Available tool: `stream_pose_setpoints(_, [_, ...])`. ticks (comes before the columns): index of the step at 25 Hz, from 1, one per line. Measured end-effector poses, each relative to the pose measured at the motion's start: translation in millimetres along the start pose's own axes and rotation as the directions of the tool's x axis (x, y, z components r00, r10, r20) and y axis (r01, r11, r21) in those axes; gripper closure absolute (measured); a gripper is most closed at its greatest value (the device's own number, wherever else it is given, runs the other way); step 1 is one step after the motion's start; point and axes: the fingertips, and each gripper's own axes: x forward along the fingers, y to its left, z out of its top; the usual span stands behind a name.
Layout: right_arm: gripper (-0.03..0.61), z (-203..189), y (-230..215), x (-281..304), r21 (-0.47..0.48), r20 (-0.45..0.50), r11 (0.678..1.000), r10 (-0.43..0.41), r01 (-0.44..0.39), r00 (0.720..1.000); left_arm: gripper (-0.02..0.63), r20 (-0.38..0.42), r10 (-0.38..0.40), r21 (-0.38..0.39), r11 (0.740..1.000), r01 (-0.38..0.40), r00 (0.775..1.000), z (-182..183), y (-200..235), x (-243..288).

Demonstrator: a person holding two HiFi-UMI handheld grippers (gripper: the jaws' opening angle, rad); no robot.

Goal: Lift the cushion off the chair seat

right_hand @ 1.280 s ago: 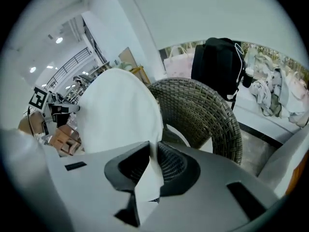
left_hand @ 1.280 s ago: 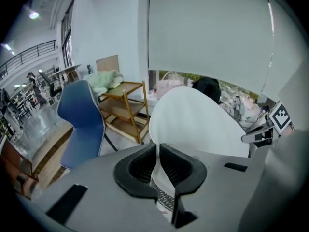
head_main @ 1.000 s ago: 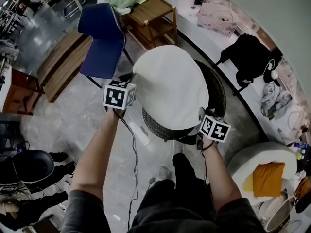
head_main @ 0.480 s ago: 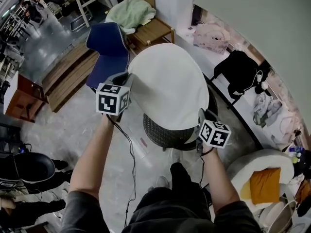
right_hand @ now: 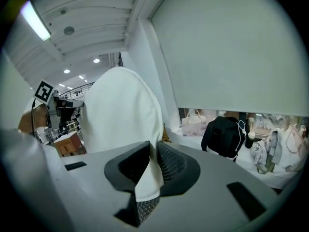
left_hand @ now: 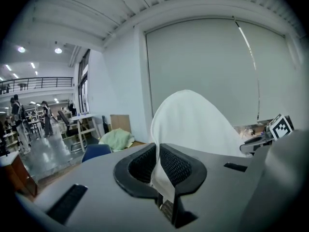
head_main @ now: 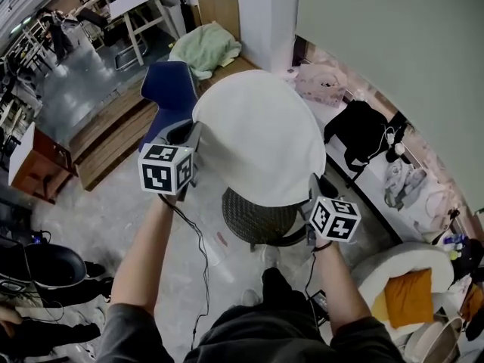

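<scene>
The white round cushion (head_main: 257,138) hangs in the air above the dark wicker chair (head_main: 261,219), whose seat shows below its near edge. My left gripper (head_main: 193,133) is shut on the cushion's left edge, and the fabric (left_hand: 193,124) is pinched between its pads (left_hand: 166,164). My right gripper (head_main: 314,185) is shut on the near right edge. In the right gripper view the cushion (right_hand: 120,115) rises from between the pads (right_hand: 166,166), with a fold of it hanging down.
A blue chair (head_main: 170,89) and a wooden bench holding a green cloth (head_main: 206,45) stand behind the cushion on the left. A black bag (head_main: 363,131) sits at the right by the wall. A white pouf with an orange pillow (head_main: 408,297) is at the lower right.
Both grippers have gone up with the cushion held in them. It has lifted off the wicker chair, and more of the seat shows beneath it.
</scene>
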Motion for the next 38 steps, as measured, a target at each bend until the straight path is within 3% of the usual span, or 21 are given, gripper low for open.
stream_pose_setpoints(8, [0.518, 46, 13, -46, -0.048, 0.086, 0.999, 0.016, -0.012, 0.996, 0.578, 0.106, 0.014, -0.033, 0.999, -0.011, 0.994, 45, -7, -49])
stream_pose_setpoints(18, [0.518, 74, 44, -101, -0.087, 0.180, 0.996, 0.040, -0.025, 0.983, 0.578, 0.223, 0.038, -0.034, 0.999, -0.032, 0.974, 86, -13, -120])
stream_pose_setpoints(28, [0.523, 77, 87, -163, -0.108, 0.247, 0.994, 0.029, -0.002, 0.969, 0.580, 0.293, 0.029, -0.015, 1.000, -0.026, 0.956, 98, -13, -198])
stream_pose_setpoints(38, [0.525, 86, 95, -192, -0.110, 0.271, 0.994, 0.006, 0.024, 0.963, 0.580, 0.327, 0.011, -0.021, 1.000, -0.004, 0.945, 109, -21, -225])
